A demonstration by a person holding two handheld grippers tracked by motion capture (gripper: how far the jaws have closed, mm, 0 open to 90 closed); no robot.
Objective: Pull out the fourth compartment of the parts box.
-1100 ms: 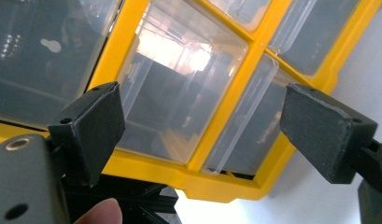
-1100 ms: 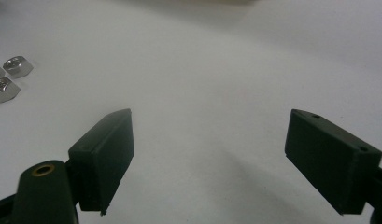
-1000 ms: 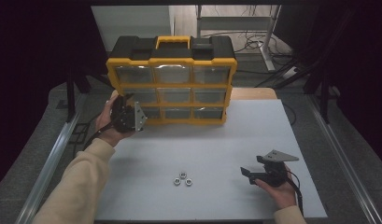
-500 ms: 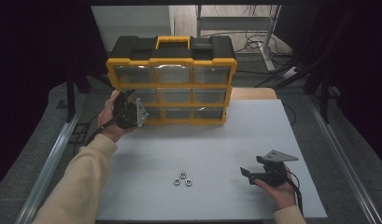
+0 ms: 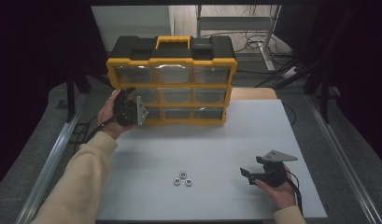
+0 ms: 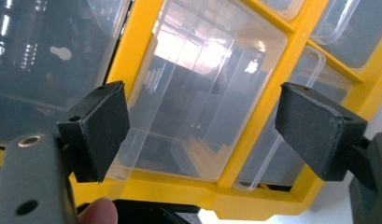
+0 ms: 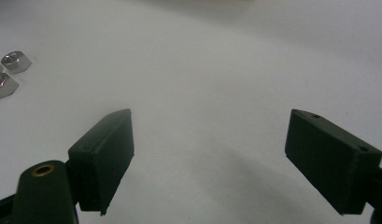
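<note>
A white table fills the middle of the high view, and at its far edge stands a tall yellow and black organizer case with a carry handle on top and three rows of clear plastic drawers across its front. The person's left gripper is up against the lower left of that front, and in the left gripper view its jaws stand wide apart on either side of a clear drawer, gripping nothing. The drawer looks like thin, hard, glossy plastic: light, stiff and fairly slippery, and likely to flex or crack if squeezed hard across its face. The safest hold is probably the moulded lip along the drawer's front edge, pinched gently and pulled straight out, though glare on the plastic makes the exact shape of that lip hard to make out. Near the right front corner of the table, the right gripper rests low in the person's hand, jaws also wide and empty, well apart from the case. Smallest of all, three steel hex nuts lie clustered together on the bare table between the two arms, to the left of the right gripper.
</note>
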